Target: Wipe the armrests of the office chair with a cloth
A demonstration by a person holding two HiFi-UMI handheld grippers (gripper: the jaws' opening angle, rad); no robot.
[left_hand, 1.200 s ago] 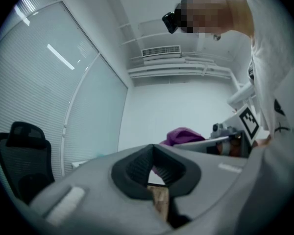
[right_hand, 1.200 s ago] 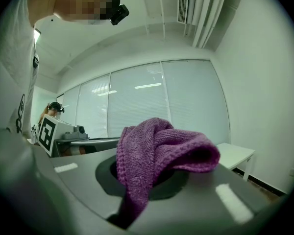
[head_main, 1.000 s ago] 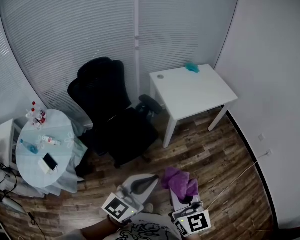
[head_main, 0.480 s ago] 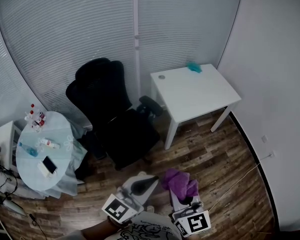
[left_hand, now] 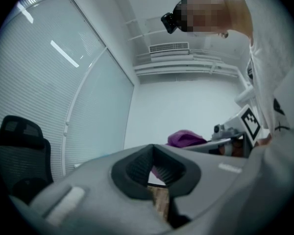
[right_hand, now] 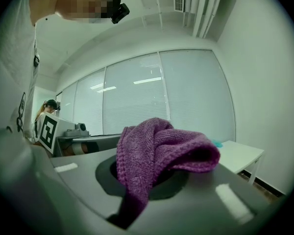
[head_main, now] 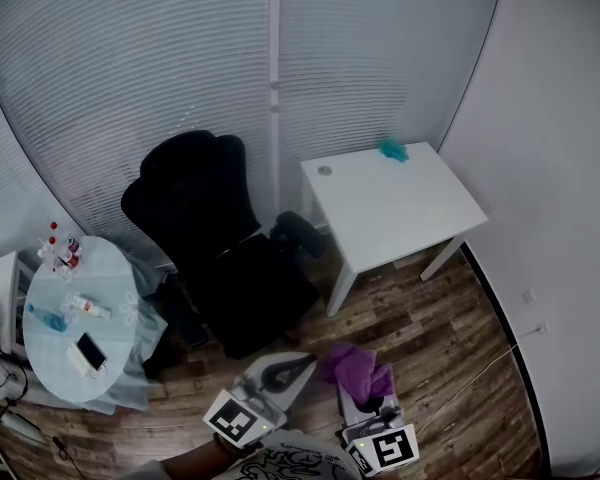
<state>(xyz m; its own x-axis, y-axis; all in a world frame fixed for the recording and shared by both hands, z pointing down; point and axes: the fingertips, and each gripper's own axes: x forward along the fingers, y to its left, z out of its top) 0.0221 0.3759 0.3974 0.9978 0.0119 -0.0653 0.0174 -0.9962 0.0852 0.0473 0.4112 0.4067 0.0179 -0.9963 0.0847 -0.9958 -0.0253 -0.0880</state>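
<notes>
Office chair (head_main: 220,253): black, high-backed, with a headrest. It stands on the wood-plank floor (head_main: 430,318) in front of the slatted window blinds (head_main: 160,58). It sits between a round bench (head_main: 55,353) on its left and a white bench (head_main: 400,208) on its right. One padded armrest (head_main: 298,230) shows on the side toward the white bench, close to that bench's front leg. The other armrest cannot be made out against the dark seat.

Cloth (right_hand: 159,153): purple, knitted and crumpled. It is bunched over the tip of the right gripper (head_main: 365,396), whose jaws are closed on it. One fold hangs down into the gap between the jaws and another flops forward over them. In the head view the cloth (head_main: 358,368) is held low and near the person, well apart from the chair.

Left gripper (head_main: 285,370): its jaws meet at the tips and hold nothing. It is carried just beside the right gripper and touches neither the cloth nor the chair.

A small teal item (head_main: 392,150) lies at the far edge of the white bench.
</notes>
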